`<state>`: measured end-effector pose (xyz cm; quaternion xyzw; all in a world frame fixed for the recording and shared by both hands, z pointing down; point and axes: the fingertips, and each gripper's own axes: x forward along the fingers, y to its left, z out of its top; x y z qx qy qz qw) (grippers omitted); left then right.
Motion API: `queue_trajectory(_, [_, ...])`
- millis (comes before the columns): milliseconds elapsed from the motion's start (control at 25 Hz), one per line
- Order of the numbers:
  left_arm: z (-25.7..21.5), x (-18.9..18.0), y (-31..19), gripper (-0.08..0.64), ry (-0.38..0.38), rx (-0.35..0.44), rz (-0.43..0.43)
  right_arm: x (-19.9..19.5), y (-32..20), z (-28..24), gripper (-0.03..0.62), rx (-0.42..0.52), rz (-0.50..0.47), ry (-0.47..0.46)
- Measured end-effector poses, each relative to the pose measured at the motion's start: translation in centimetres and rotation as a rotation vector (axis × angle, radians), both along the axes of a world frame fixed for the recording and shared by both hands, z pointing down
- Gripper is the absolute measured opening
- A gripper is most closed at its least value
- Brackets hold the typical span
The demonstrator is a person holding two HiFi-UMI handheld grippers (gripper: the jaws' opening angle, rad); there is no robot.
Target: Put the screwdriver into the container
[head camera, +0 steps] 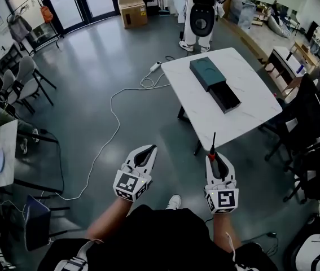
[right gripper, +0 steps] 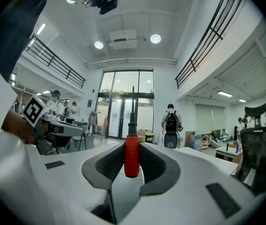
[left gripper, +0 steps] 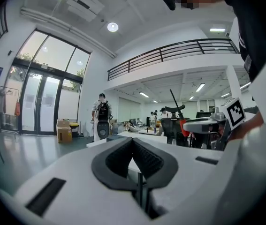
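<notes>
A screwdriver (head camera: 212, 147) with a red handle and a black shaft stands up between the jaws of my right gripper (head camera: 214, 158). The gripper is shut on the handle. In the right gripper view the red handle of the screwdriver (right gripper: 132, 156) sits between the dark pads, with the shaft pointing ahead. The container (head camera: 215, 84) is a dark green box with a black tray slid out of it. It lies on the white table (head camera: 247, 117), ahead of both grippers. My left gripper (head camera: 147, 150) hangs over the floor to the left of the table, its tips together and nothing in it.
A person with a backpack (head camera: 199, 10) stands beyond the table's far end. A white cable (head camera: 112, 123) and a power strip (head camera: 155, 66) lie on the grey floor to the left. Black chairs (head camera: 312, 129) stand right of the table, grey chairs (head camera: 24, 78) at the far left.
</notes>
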<state>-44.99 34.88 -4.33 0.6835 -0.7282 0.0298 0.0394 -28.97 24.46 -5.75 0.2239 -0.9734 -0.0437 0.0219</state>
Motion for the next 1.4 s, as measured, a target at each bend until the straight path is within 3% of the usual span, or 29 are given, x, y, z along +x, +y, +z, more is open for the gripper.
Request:
queue_trajectory(280, [-0.4,-1.4,-2.9,0.006,-0.006,-0.006,-0.022,-1.3,-2.9,0.2,0.110,-0.012,-0.009,-0.028])
queue_trajectory(560, [0.7,-4.3,-6.7,0.006,0.007,-0.030,0.016,-5.1,-5.8,0.6,0.109,-0.018,-0.006,-0.010])
queue_trajectory(920, [-1.3,-10.9,-14.5,0.006,-0.044,0.007,0.128,-12.7,-11.6,-0.8,0.110,0.037,0.072,0.007])
queue_trajectory(1200, [-2.0,-17.1,-17.1,0.006,-0.020,0.016,0.154,-19.3,-13.4,-2.2,0.109,0.063,0.098,0.010])
queue_trajectory(1400, [-1.1,-20.2,-18.3,0.005,-0.005,0.005,0.188,-21.5,-14.8,-1.7,0.109,0.040,0.153,0.022])
